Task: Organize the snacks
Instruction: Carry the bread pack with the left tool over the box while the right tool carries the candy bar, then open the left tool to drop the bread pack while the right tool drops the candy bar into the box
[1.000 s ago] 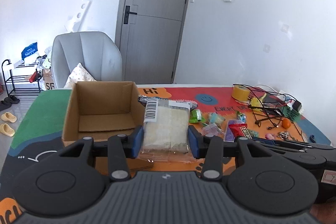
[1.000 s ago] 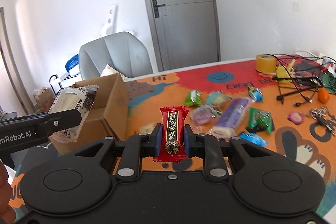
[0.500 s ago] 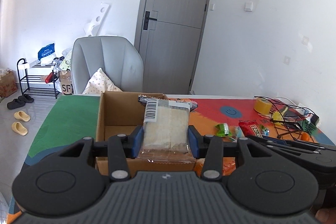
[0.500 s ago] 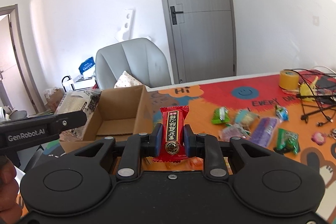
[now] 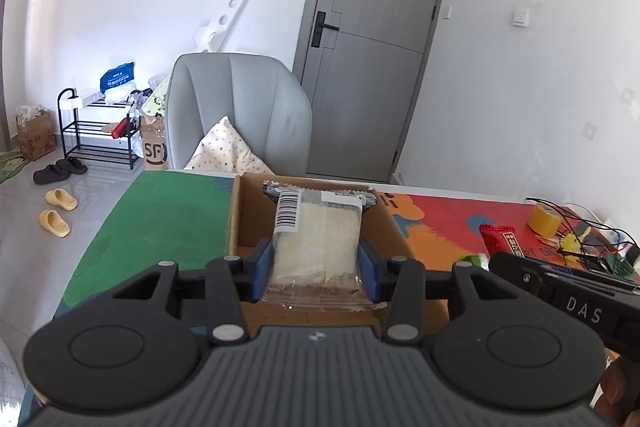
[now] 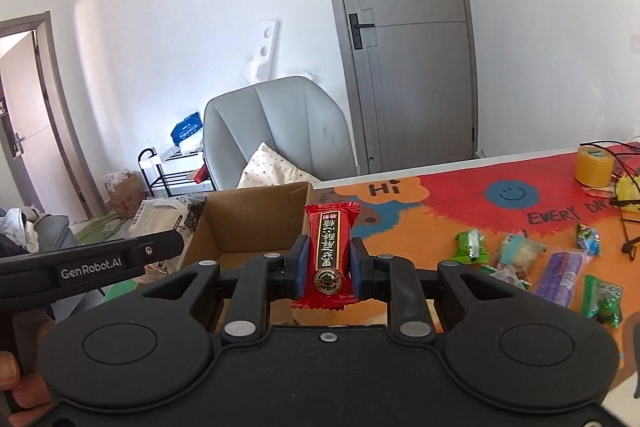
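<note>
Cartoon-print worktop [image 6: 460, 195], cardboard box [image 5: 244, 223] at 12 o'clock. Left tool [image 5: 316, 267] clamped on clear cake pack [image 5: 316, 247] above box; right tool [image 6: 326, 267] pinching red candy bar [image 6: 329, 251], likely staged for drop-in.

My left gripper [image 5: 316, 267] hangs over the open cardboard box [image 5: 240, 211], nothing between its clear packet [image 5: 316, 247] and the bare box floor. My right gripper [image 6: 327, 265] with its red packet [image 6: 329, 251] crowds in just beside. The box walls hem the sides. Loose snacks [image 6: 556, 267] clutter the mat to my right.
</note>
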Available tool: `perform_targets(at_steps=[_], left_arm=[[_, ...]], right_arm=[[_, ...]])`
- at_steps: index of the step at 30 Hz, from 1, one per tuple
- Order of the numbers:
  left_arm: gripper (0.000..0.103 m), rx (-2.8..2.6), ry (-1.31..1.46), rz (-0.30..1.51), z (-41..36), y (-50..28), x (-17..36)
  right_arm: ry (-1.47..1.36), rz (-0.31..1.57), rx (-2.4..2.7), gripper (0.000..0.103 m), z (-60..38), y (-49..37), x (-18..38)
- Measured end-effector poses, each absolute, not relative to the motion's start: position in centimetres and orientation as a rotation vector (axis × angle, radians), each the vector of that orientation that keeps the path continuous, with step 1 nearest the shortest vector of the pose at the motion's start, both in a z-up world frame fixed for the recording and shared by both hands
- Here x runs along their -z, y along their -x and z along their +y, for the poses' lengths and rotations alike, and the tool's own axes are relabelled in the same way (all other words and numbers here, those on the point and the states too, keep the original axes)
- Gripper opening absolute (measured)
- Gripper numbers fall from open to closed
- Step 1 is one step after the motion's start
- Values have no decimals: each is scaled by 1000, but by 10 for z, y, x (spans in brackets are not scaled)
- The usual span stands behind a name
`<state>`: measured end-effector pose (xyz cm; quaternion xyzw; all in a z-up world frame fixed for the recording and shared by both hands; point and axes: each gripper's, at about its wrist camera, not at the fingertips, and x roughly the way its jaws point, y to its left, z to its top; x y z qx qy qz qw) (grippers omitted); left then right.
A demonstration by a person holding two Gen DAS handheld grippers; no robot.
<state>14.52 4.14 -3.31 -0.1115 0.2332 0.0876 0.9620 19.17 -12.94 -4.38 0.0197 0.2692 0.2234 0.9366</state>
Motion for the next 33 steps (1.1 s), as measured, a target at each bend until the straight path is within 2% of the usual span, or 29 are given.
perform_targets(at_steps=[7,9,15,20,22,24,27,31,33], left_arm=[[44,-181,252,524,56,-154,46],[48,-198,236,501,58,-149,43],[50,-195,246,496,64,-139,36],[63,-245,264,487,74,-134,35],[72,-269,266,484,76,-132,35],[78,-285,269,478,76,-130,35],[88,-303,267,467,72,-128,33],[93,-320,254,467,63,-124,34],[94,-316,252,471,59,-123,35]], right_arm=[[-40,573,-492,22,-105,-206,48],[-40,578,-499,22,-98,-208,50],[-51,591,-519,22,-84,-213,55],[-58,589,-535,24,-77,-214,54],[-64,600,-550,28,-76,-214,52],[-76,595,-555,41,-78,-211,50],[-79,587,-535,53,-81,-205,49],[-94,580,-507,65,-91,-197,50],[-101,578,-491,75,-98,-194,51]])
